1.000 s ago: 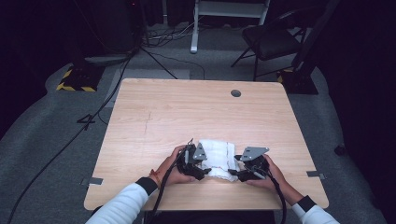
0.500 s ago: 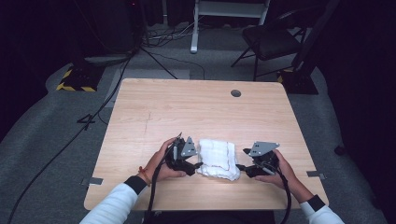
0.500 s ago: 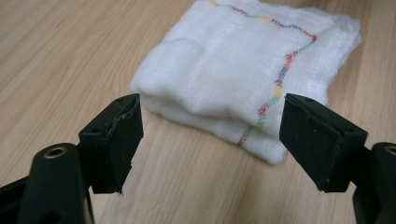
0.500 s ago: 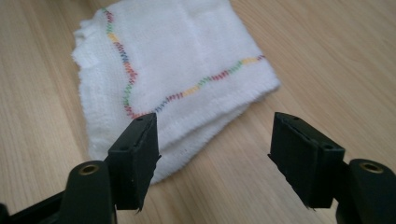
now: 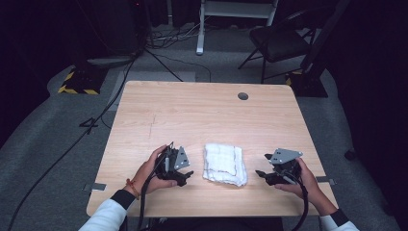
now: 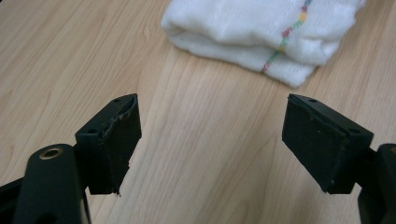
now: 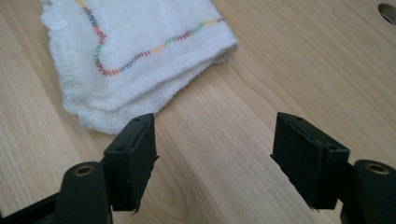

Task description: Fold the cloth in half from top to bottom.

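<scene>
A: High view first. Folded white towel [image 5: 224,163] lies flat on the wooden table [image 5: 202,115], near the near edge, about midway between the left and right edges. Left gripper [image 5: 185,176] sits to the towel's left, held in the person's left hand [image 5: 150,171], resting low at the table. Right gripper [image 5: 260,174] sits to the towel's right in the right hand [image 5: 303,178]. Both apart from the towel, no contact.

B: Jaws from up there?

A: Too small to tell. Small round hole [image 5: 243,96] near the far right corner. Black chair [image 5: 279,41] on the floor beyond the far edge.

B: Left gripper view?

A: Left gripper [image 6: 210,140] is spread wide, nothing between the jaws, bare table [image 6: 205,154] in the gap. Towel [image 6: 266,32] lies ahead, clear of both jaws, folded layers showing, multicoloured stitching along it.

B: Right gripper view?

A: Right gripper [image 7: 215,149] also wide, holding nothing. Towel [image 7: 135,51] ahead and toward the left jaw, its nearest folded corner just beside that jaw's tip; can't tell if they touch. Coloured stitch line runs across the top layer. Hole [image 7: 387,11] at the upper right.
</scene>
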`<state>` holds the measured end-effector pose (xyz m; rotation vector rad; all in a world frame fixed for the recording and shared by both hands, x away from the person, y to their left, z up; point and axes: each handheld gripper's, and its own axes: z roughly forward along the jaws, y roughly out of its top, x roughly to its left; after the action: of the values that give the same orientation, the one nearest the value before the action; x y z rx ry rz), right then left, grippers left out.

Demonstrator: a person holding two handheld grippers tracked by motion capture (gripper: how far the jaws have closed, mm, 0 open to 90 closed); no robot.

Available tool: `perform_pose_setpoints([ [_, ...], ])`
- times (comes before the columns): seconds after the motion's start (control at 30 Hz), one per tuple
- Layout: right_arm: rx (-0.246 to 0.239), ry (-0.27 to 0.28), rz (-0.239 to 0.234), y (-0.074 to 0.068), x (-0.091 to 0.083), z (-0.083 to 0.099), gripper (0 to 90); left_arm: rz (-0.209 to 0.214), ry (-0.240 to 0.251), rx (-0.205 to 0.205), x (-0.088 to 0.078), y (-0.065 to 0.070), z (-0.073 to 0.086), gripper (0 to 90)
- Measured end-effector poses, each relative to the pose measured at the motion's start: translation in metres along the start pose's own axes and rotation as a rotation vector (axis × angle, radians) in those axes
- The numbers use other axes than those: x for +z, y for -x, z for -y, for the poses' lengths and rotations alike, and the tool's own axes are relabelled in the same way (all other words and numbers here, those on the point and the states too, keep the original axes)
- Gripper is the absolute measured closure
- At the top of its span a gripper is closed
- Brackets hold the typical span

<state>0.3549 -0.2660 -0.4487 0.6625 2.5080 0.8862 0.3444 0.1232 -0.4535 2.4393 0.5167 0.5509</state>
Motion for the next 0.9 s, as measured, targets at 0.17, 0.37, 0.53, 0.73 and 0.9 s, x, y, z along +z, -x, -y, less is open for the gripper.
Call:
perform_pose_setpoints([
  [0.17, 0.016, -0.007, 0.036, 0.005, -0.008, 0.011, 29.9, -0.020, -0.027, 0.003, -0.005, 0.000, 0.010, 20.1],
  [0.37, 0.044, -0.015, 0.076, 0.011, -0.017, 0.028, 30.8, -0.059, -0.049, -0.010, -0.009, 0.001, 0.022, 19.2],
  [0.53, 0.083, -0.017, 0.102, 0.018, -0.023, 0.047, 30.5, -0.099, -0.064, -0.031, -0.014, 0.001, 0.033, 17.9],
  [0.73, 0.133, -0.024, 0.130, 0.029, -0.028, 0.073, 29.8, -0.115, -0.064, -0.102, -0.021, -0.003, 0.053, 17.4],
  [0.9, 0.209, -0.011, 0.174, 0.036, -0.039, 0.092, 29.2, -0.171, -0.067, -0.158, -0.026, -0.007, 0.068, 17.6],
])
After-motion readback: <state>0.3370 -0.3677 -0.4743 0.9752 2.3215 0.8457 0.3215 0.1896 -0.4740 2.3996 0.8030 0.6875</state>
